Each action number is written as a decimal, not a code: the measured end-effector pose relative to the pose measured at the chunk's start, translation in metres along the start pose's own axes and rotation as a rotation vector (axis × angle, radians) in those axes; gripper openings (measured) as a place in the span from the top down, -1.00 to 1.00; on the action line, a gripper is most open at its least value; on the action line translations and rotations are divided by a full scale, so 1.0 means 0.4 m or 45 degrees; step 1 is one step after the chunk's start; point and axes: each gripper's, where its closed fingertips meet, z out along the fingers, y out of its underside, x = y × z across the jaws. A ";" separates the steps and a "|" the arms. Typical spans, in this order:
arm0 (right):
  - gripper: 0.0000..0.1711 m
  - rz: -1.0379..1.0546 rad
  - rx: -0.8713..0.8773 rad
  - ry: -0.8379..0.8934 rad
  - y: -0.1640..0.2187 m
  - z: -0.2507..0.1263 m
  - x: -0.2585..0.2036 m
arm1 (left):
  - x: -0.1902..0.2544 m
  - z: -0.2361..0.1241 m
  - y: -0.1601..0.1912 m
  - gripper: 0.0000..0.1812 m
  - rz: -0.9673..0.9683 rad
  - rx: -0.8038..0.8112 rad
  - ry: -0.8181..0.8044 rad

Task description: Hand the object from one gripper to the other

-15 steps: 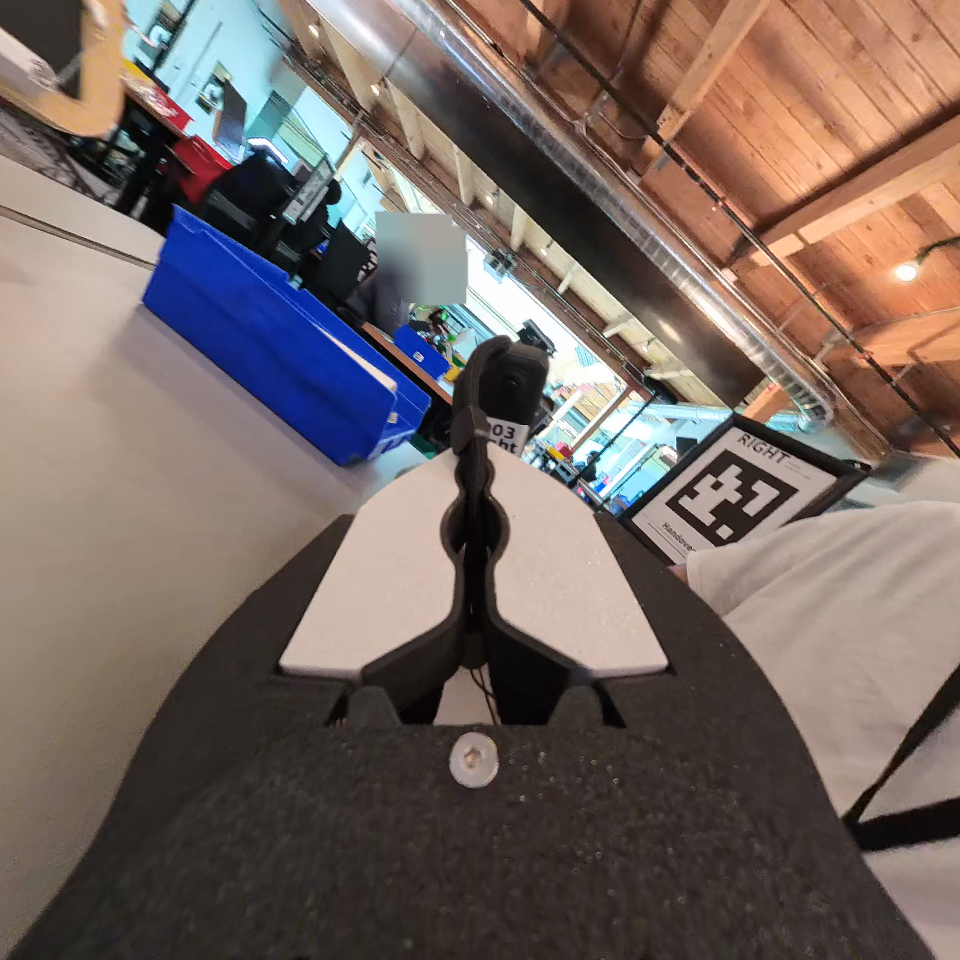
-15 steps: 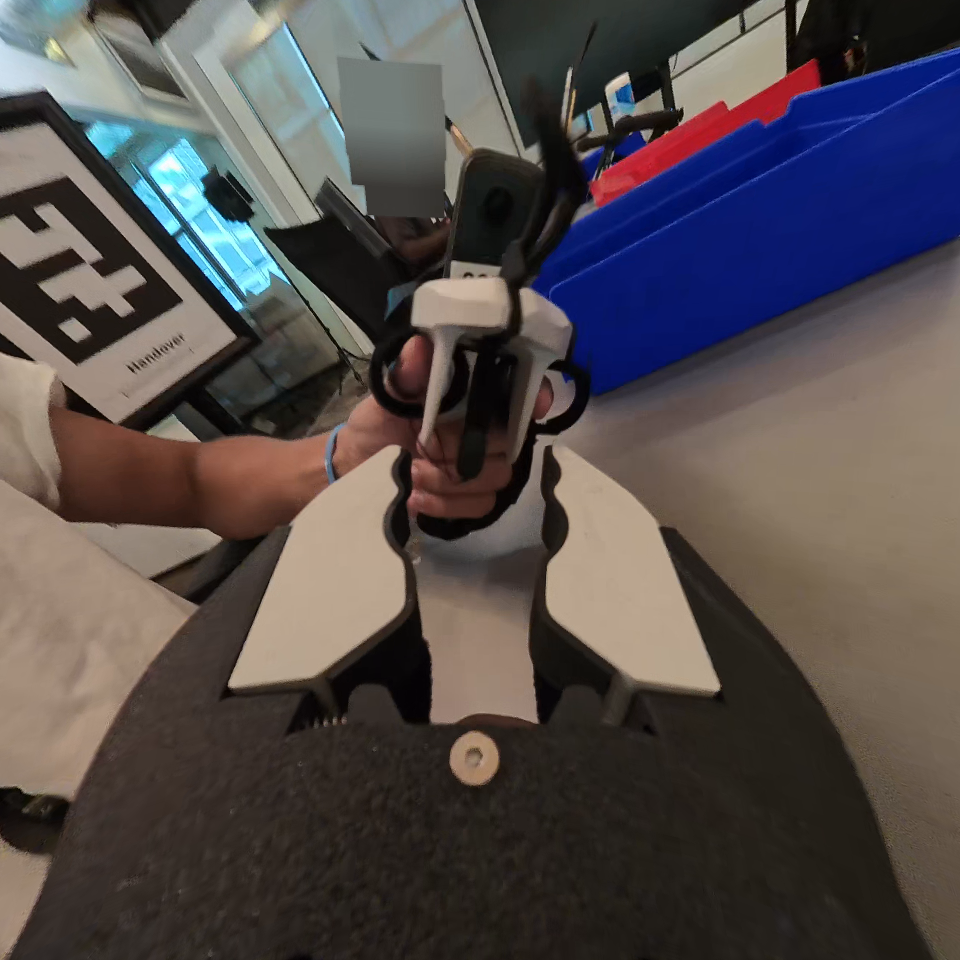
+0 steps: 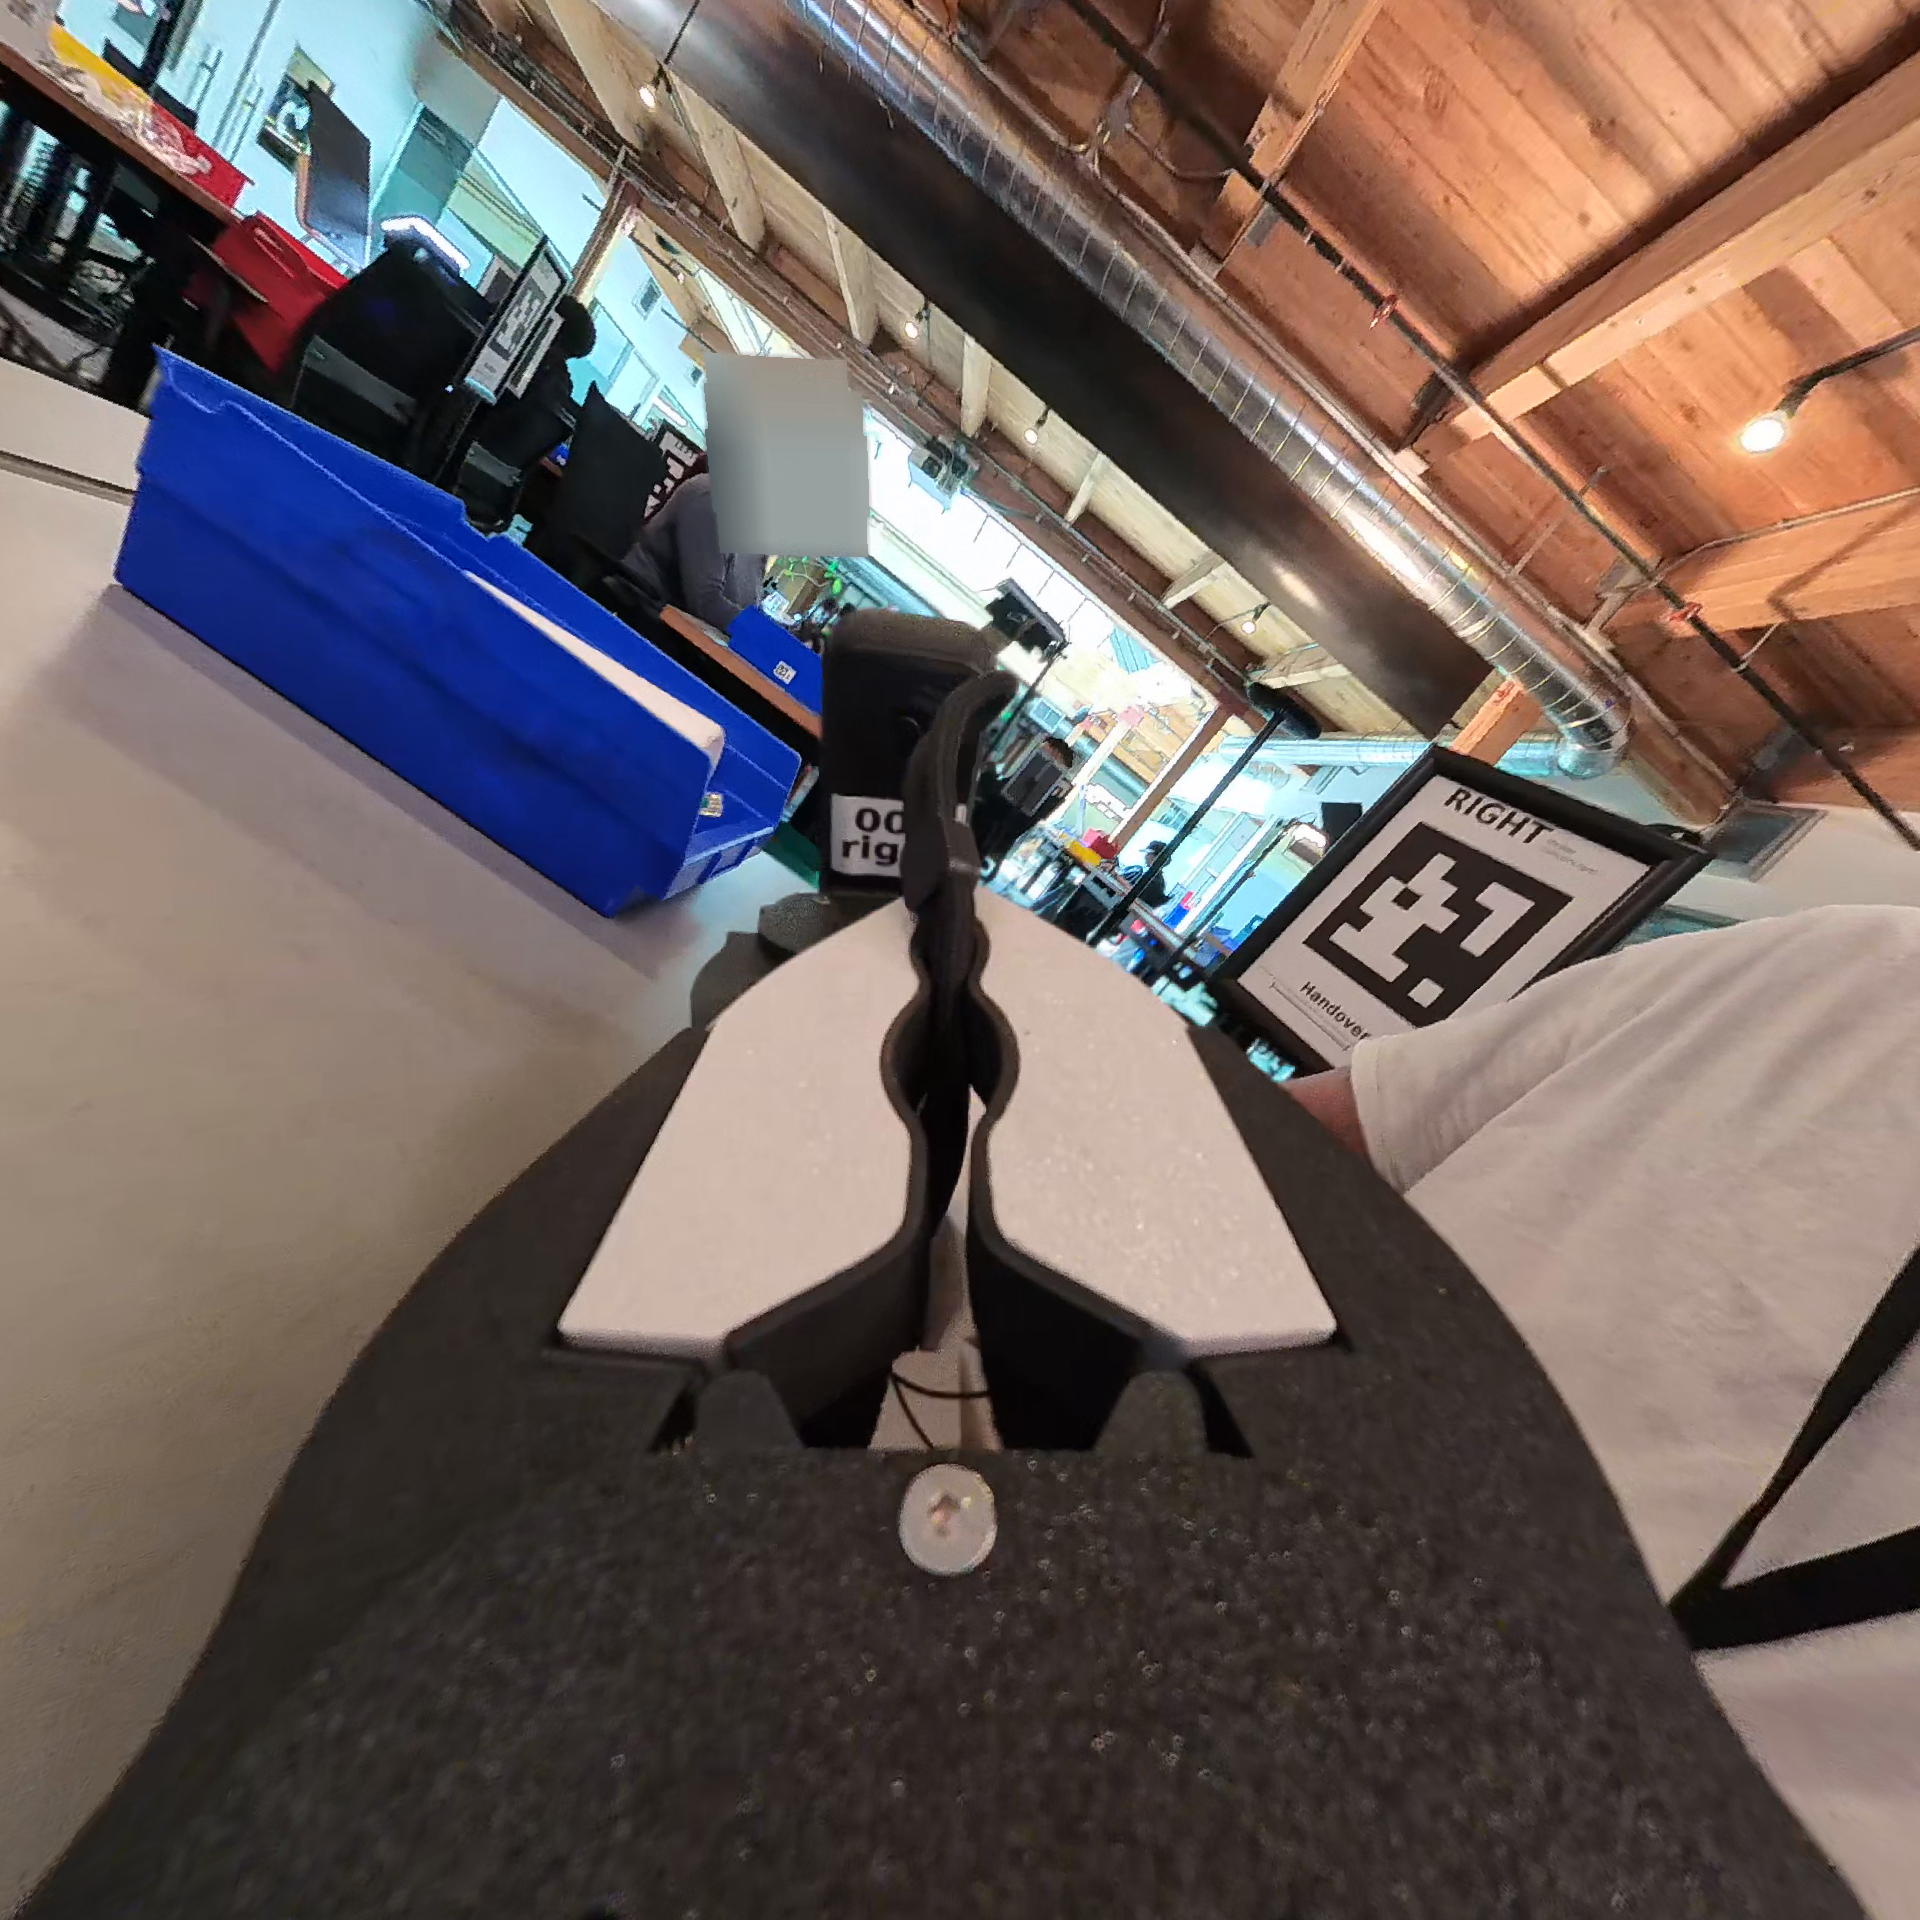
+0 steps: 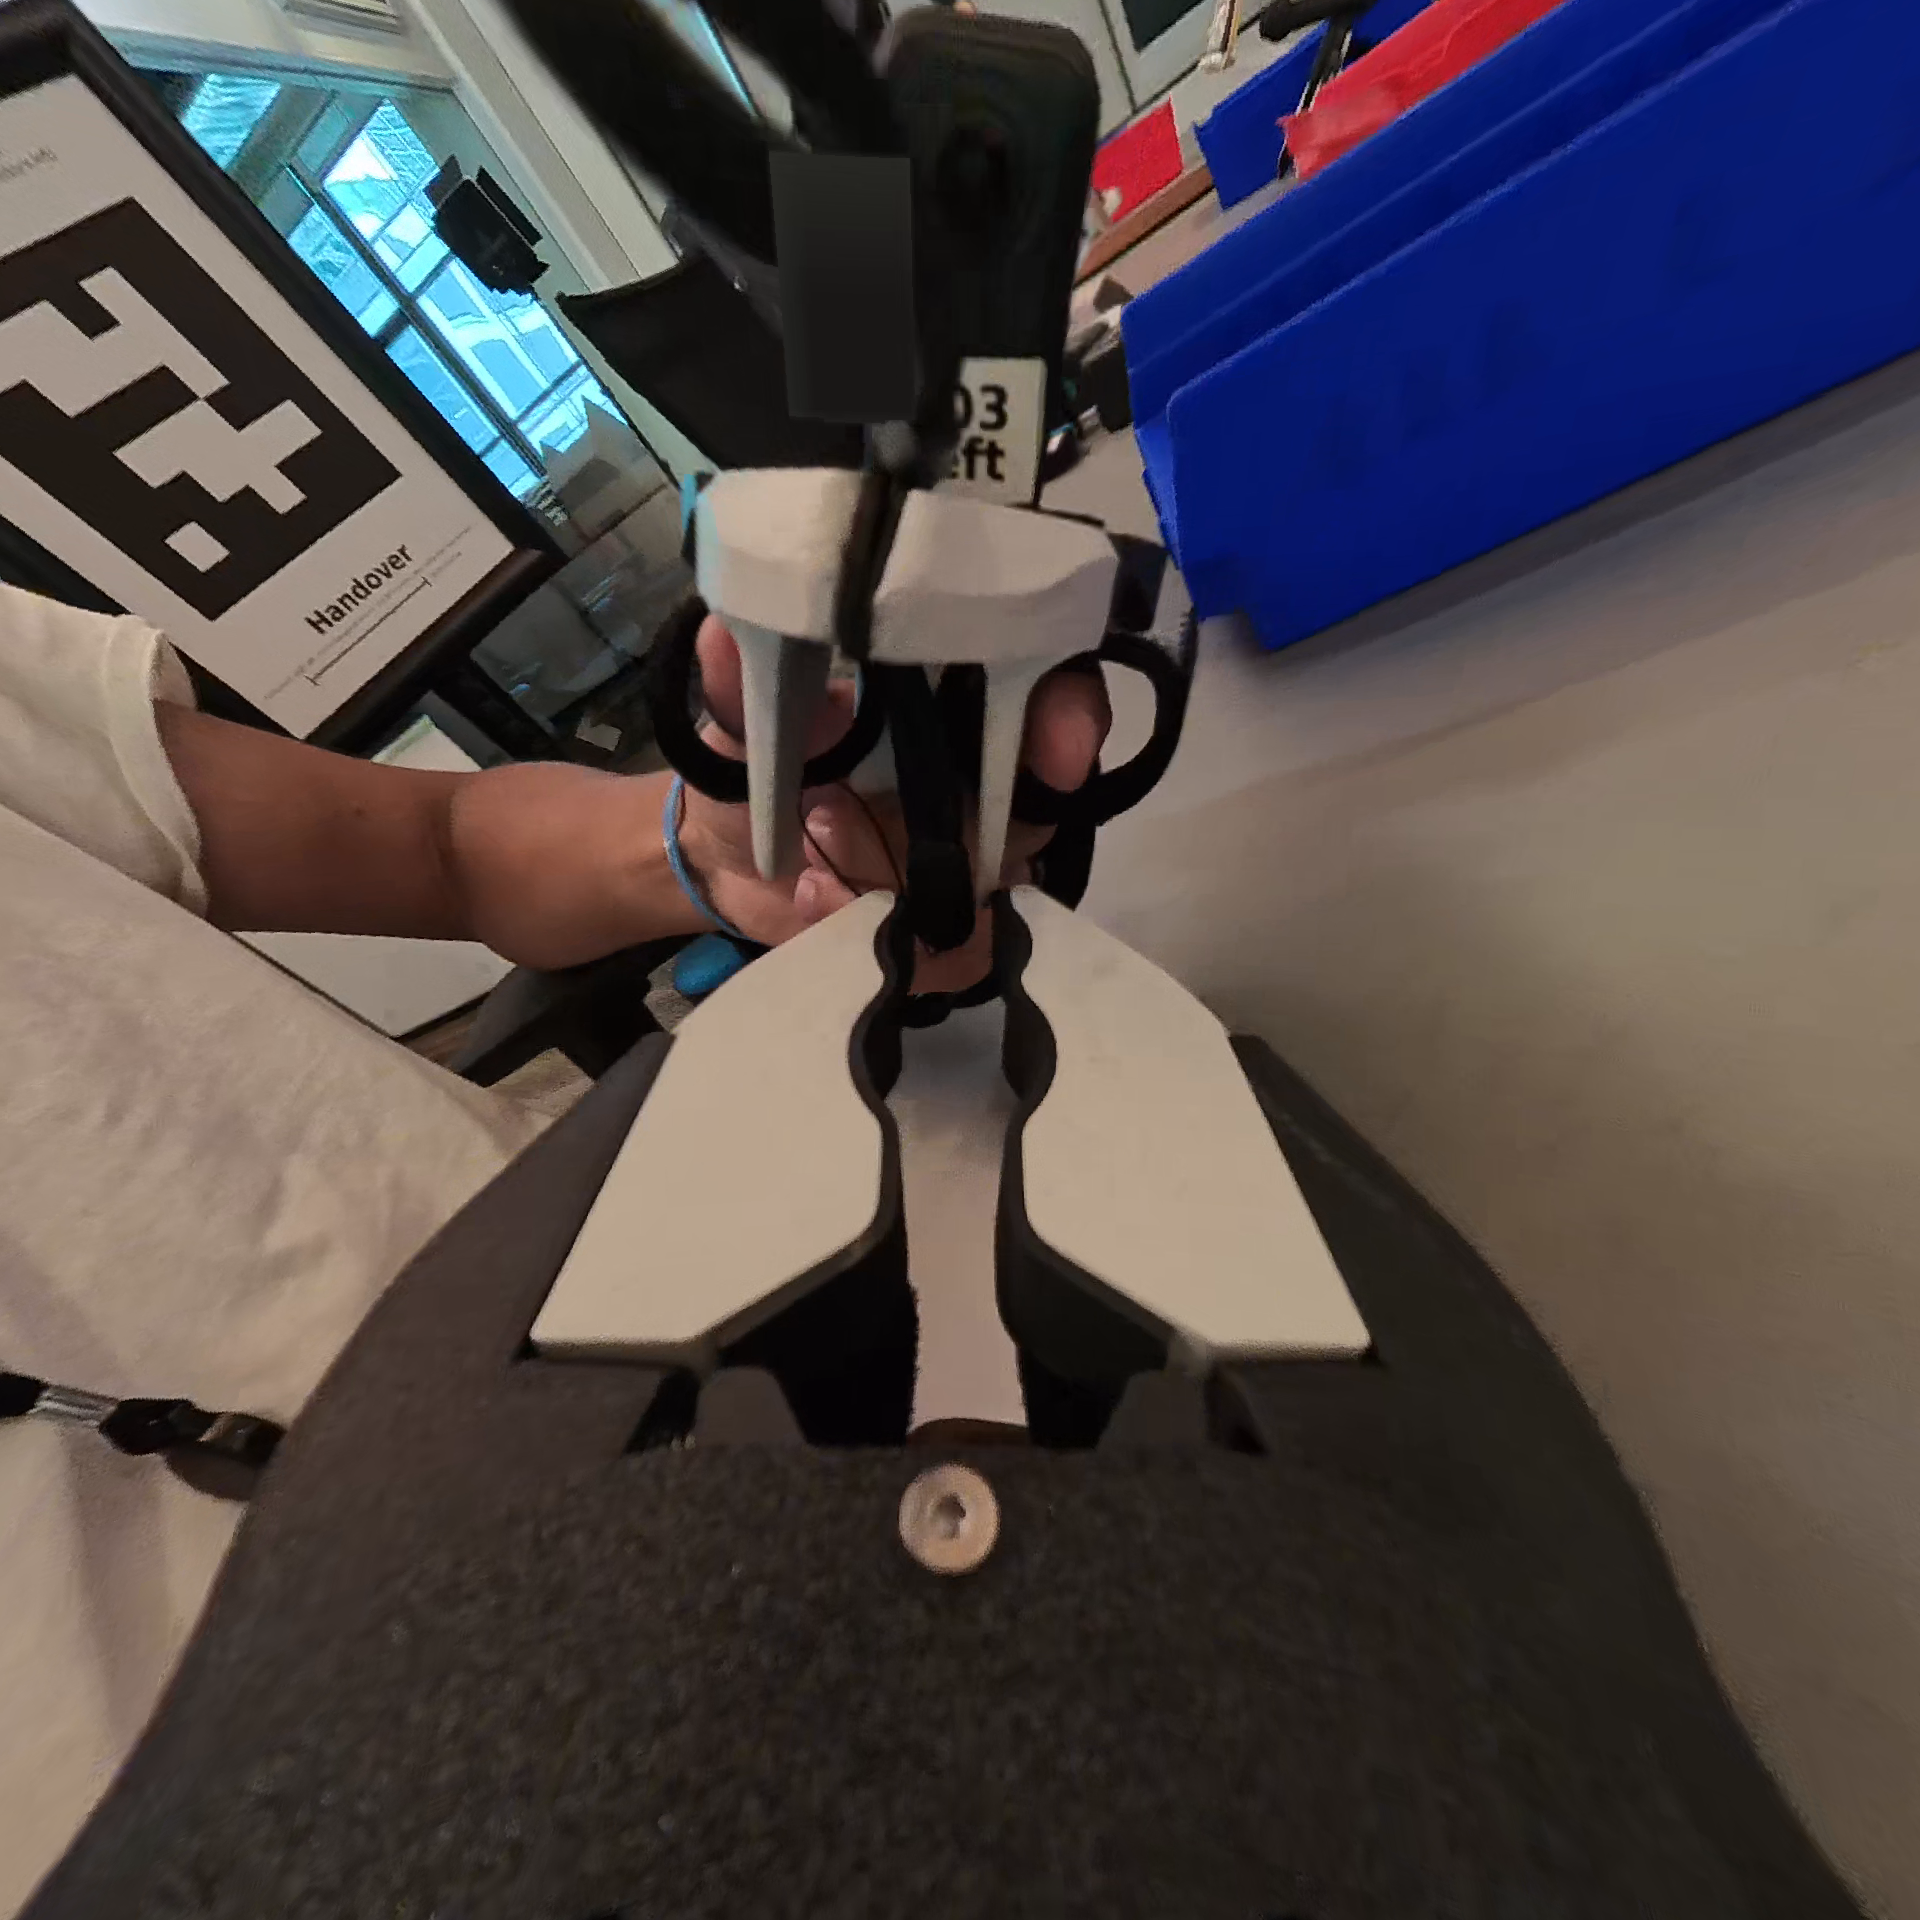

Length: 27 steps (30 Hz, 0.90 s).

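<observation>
Over a grey table [image 4: 1558, 935] by blue bins [image 4: 1558, 364], the left gripper [image 3: 948, 914] clamps a black strap [image 3: 940, 790]; ahead, the right gripper [image 4: 940, 914], part-open, brackets its hanging end for transfer.

Bins [image 3: 416, 644] on table [image 3: 260, 1039], far left in the left wrist view; framed sign [image 3: 1444, 914] far right; other gripper [image 3: 894, 769] between, beyond the strap [image 3: 945, 831].
</observation>
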 end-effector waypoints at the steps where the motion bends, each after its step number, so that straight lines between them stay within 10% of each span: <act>1: 0.84 0.023 -0.010 -0.005 0.004 -0.001 0.001 | -0.002 0.002 0.005 1.00 0.015 -0.017 -0.011; 13: 0.87 0.110 -0.053 -0.057 0.010 -0.033 0.001 | -0.016 -0.019 -0.002 1.00 0.147 -0.052 -0.106; 27: 0.87 -0.488 -0.112 0.812 -0.070 -0.261 0.214 | -0.195 -0.149 -0.031 0.55 0.118 -0.138 -0.599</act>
